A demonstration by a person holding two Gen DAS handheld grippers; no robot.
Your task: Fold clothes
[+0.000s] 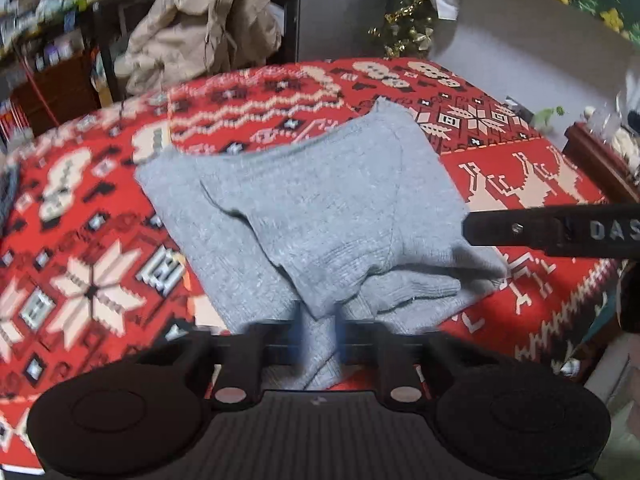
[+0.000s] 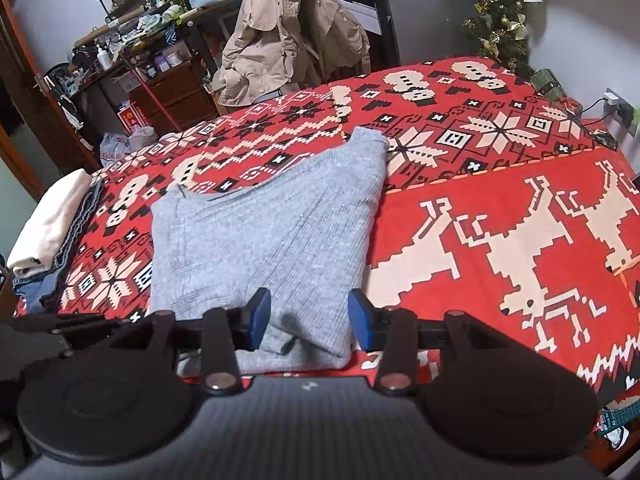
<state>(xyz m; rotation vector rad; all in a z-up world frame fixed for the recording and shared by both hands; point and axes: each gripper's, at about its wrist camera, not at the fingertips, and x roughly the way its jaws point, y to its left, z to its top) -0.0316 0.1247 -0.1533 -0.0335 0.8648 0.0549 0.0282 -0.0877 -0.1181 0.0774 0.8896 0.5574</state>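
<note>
1. the left gripper (image 1: 320, 332) has its jaws pressed together on a fold of the grey sweater (image 1: 316, 216); the cloth rises in a narrow pinched strip between the blurred blue pads, so the near edge is caught in that grip.
2. ahead of the left gripper the sweater spreads out, partly folded, with one layer lapped over another and a sleeve cuff (image 1: 424, 288) lying just to the right of the pinch.
3. the right gripper (image 2: 309, 312) stands spread, its blue pads (image 2: 259, 314) on either side of the sweater's near edge; the cloth (image 2: 276, 236) lies between them, but the pads do not press on it.
4. in the left wrist view, one black finger of the right gripper (image 1: 560, 232) reaches in from the right, its tip over the sweater's right edge.
5. the sweater lies on a red patterned blanket (image 2: 500, 208) with white snowflakes and reindeer, which runs out beyond and to both sides of the grippers.
6. far to the left of the right gripper, at the blanket's edge, sits a stack of folded clothes (image 2: 52, 224), white on top with denim beneath.
7. well beyond both grippers, past the far edge of the blanket, a beige coat (image 2: 288, 32) hangs against dark shelves, and a small decorated tree (image 2: 500, 20) stands to the right of it.
</note>
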